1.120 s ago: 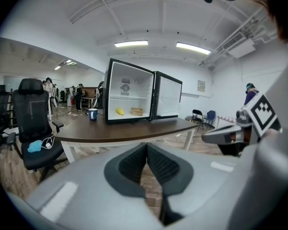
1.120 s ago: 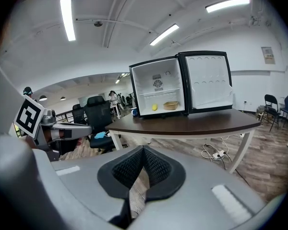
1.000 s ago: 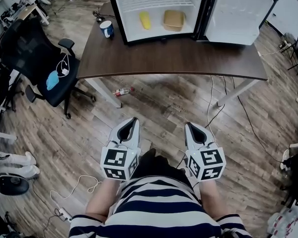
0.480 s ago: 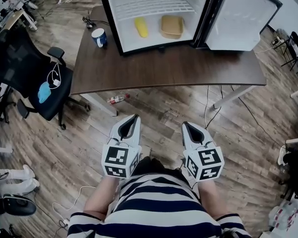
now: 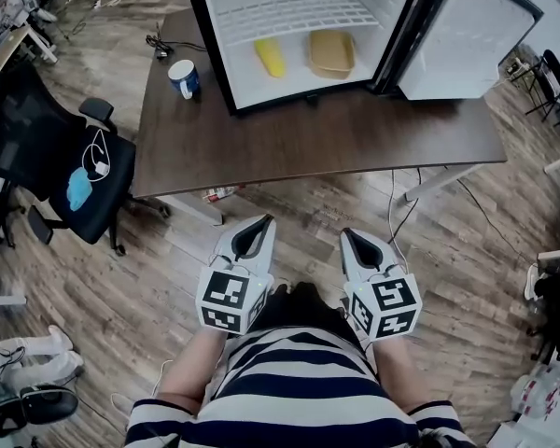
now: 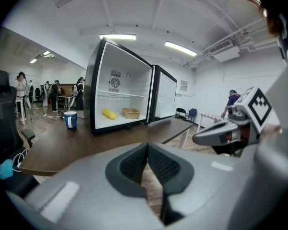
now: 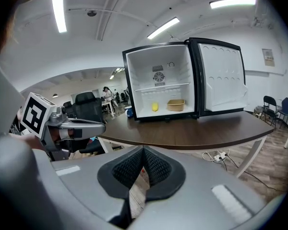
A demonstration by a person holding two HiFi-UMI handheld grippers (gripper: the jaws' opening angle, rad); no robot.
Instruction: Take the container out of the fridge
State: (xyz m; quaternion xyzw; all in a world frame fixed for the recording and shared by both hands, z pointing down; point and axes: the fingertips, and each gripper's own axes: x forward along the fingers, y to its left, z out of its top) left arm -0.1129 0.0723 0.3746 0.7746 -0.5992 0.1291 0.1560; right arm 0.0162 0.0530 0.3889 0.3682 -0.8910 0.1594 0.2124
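A small fridge (image 5: 215, 54) stands open on a dark wooden table (image 5: 308, 138), its door (image 5: 467, 40) swung to the right. On its floor sit a tan container (image 5: 330, 52) (image 6: 131, 113) (image 7: 175, 104) and, left of it, a yellow object (image 5: 269, 57) (image 6: 109, 113) (image 7: 155, 107). My left gripper (image 5: 259, 228) (image 6: 147, 150) and right gripper (image 5: 351, 238) (image 7: 143, 153) hang side by side over the floor, well short of the table. Both are shut with nothing between the jaws.
A blue-and-white mug (image 5: 182, 77) stands on the table left of the fridge. A black office chair (image 5: 56, 171) is at the left, cables (image 5: 401, 208) trail under the table's right side, and a bottle (image 5: 219, 194) lies on the floor by its front edge.
The view has moved closer to the table and fridge. Both grippers stay shut and side by side in front of the person.
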